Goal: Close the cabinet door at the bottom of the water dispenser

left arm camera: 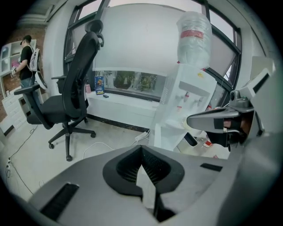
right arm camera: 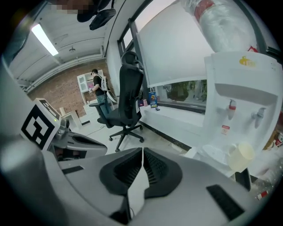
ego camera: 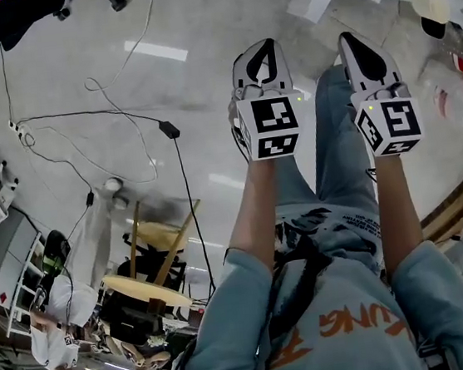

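The white water dispenser (left arm camera: 188, 103) stands ahead by the window, with a clear bottle (left arm camera: 193, 37) on top. A white panel (left arm camera: 160, 134) juts out at its base, seemingly the cabinet door ajar. In the right gripper view the dispenser (right arm camera: 241, 97) fills the right side, its bottom mostly hidden. My left gripper (left arm camera: 141, 149) is shut with nothing in it, well short of the dispenser. My right gripper (right arm camera: 142, 151) is shut and empty too. In the head view the left gripper (ego camera: 263, 44) and the right gripper (ego camera: 349, 38) are held side by side.
A black office chair (left arm camera: 66, 101) stands left of the dispenser on the pale floor. A power strip and white cable (left arm camera: 140, 135) lie near the dispenser's foot. A pale cup (right arm camera: 241, 156) sits at the taps. A person (left arm camera: 26, 62) stands by shelves at the far left.
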`<state>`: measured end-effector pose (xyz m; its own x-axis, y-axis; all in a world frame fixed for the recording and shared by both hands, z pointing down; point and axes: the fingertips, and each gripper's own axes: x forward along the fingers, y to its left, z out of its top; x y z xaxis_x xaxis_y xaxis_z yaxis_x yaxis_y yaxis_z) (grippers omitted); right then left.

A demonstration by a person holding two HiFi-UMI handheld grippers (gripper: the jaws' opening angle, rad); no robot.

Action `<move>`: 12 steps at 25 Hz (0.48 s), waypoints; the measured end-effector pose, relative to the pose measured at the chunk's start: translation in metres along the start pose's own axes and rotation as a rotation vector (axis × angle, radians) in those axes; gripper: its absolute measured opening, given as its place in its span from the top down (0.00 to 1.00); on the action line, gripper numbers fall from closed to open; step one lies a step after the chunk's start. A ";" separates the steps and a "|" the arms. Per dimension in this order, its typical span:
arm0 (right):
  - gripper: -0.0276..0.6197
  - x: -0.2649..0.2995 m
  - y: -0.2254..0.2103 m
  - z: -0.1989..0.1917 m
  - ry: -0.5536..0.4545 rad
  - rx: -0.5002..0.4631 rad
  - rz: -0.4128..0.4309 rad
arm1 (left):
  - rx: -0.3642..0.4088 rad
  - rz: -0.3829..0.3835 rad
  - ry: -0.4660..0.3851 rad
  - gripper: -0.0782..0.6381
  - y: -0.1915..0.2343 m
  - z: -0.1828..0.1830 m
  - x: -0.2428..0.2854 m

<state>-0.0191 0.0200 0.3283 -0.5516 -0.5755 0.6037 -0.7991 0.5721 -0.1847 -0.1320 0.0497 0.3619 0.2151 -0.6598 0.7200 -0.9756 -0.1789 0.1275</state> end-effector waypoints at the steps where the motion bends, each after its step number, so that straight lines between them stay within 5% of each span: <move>1: 0.91 0.004 0.000 -0.005 0.007 -0.007 0.004 | -0.006 0.002 0.003 0.88 0.001 -0.006 0.003; 12: 0.91 0.056 0.002 -0.083 0.097 0.031 -0.015 | -0.007 -0.004 0.045 0.88 0.018 -0.059 0.043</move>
<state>-0.0316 0.0377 0.4261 -0.5147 -0.5240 0.6786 -0.8151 0.5444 -0.1979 -0.1433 0.0612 0.4352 0.2172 -0.6256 0.7493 -0.9750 -0.1765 0.1352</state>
